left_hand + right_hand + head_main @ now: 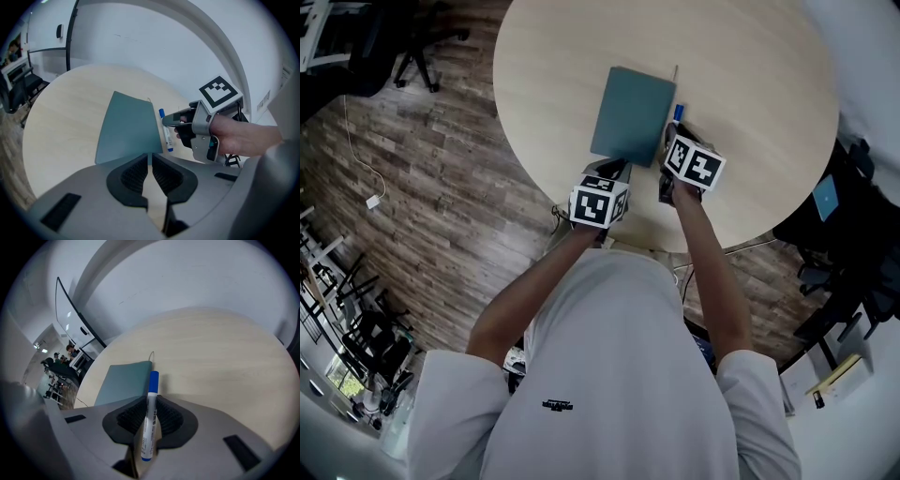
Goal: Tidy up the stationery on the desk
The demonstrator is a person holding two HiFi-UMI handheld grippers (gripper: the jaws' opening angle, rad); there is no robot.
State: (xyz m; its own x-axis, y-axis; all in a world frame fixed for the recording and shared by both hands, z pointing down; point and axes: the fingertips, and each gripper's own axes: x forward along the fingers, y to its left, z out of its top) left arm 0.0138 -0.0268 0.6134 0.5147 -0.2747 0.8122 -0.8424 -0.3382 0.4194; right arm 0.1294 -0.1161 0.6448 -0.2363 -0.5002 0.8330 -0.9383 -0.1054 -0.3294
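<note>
A teal notebook (633, 112) lies closed on the round wooden table (750, 75). My left gripper (150, 169) sits at the notebook's (126, 129) near edge, its jaws pressed together on the thin edge of the cover. My right gripper (149, 420) is shut on a white marker (148, 423) with a blue cap, which points forward along the notebook's (124, 383) right side. In the left gripper view the marker (165, 133) hangs just over the table beside the notebook, held by the right gripper (180, 119). From the head, both grippers (614, 171) (673, 141) are near the table's front edge.
A thin cord (151, 354) sticks out past the notebook's far edge. Wood floor surrounds the table, with a black office chair (412, 47) at the upper left and dark chairs (844, 216) at the right. A white wall rises behind the table.
</note>
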